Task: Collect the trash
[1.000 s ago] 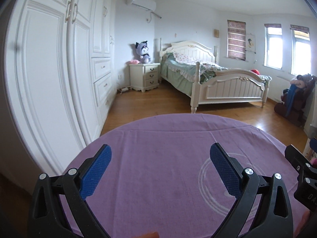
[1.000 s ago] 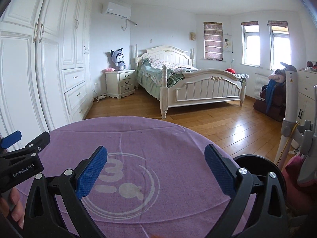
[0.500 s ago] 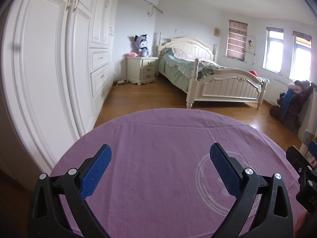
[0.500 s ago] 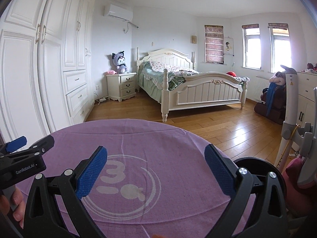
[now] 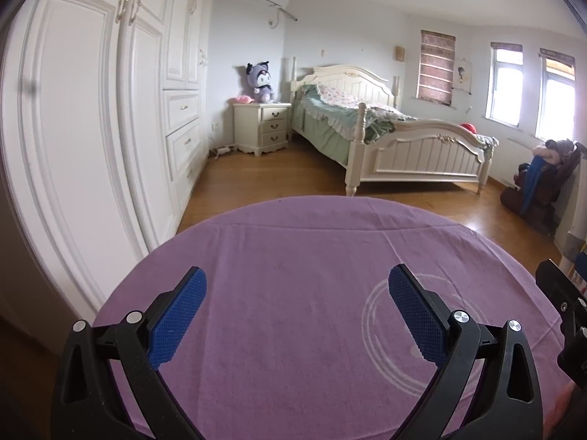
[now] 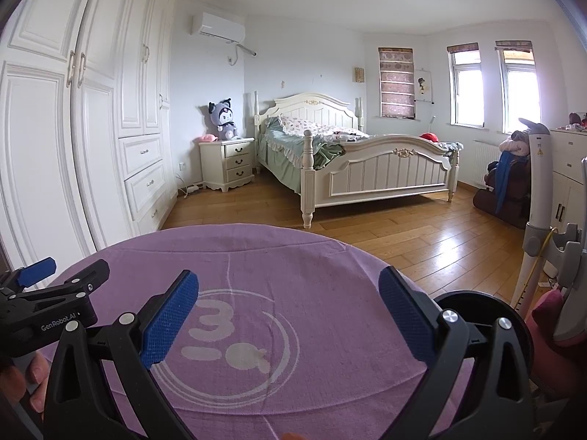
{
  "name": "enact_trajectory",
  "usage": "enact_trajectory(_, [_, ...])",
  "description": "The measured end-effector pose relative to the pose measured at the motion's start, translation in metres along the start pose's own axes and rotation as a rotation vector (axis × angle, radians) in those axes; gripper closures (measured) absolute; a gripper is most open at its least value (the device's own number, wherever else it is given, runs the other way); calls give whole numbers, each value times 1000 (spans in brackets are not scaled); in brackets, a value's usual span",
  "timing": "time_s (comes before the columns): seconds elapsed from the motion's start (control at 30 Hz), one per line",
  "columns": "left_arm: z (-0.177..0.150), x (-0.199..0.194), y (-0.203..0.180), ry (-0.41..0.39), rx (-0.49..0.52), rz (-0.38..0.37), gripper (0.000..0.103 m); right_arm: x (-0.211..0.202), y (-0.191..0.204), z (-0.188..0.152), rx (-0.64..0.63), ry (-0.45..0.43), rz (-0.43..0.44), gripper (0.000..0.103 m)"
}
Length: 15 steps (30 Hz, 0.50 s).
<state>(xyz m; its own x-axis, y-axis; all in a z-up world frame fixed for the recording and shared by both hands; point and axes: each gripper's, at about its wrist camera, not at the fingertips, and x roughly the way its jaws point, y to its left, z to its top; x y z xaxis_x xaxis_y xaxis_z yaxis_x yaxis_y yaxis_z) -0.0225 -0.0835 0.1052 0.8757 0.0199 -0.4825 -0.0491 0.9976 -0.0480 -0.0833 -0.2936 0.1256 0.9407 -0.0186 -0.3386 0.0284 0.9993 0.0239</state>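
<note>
Both claws hung spread wide and empty over a round surface under a purple cloth: the left claw over its near left part, the right claw above the white ring mark. A black bin stood just right of the surface. No trash was visible on the cloth.

Place: home bedroom | Evidence: bed centre; nightstand with plush toy left of it; wardrobe at left; air conditioner upper centre; wood floor
</note>
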Motion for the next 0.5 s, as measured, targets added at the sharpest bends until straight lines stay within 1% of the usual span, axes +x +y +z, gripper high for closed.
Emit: enact_trajectory(0.5, [-1,2,0,3,-4,-4,5,0,2,1,1,4,0,5])
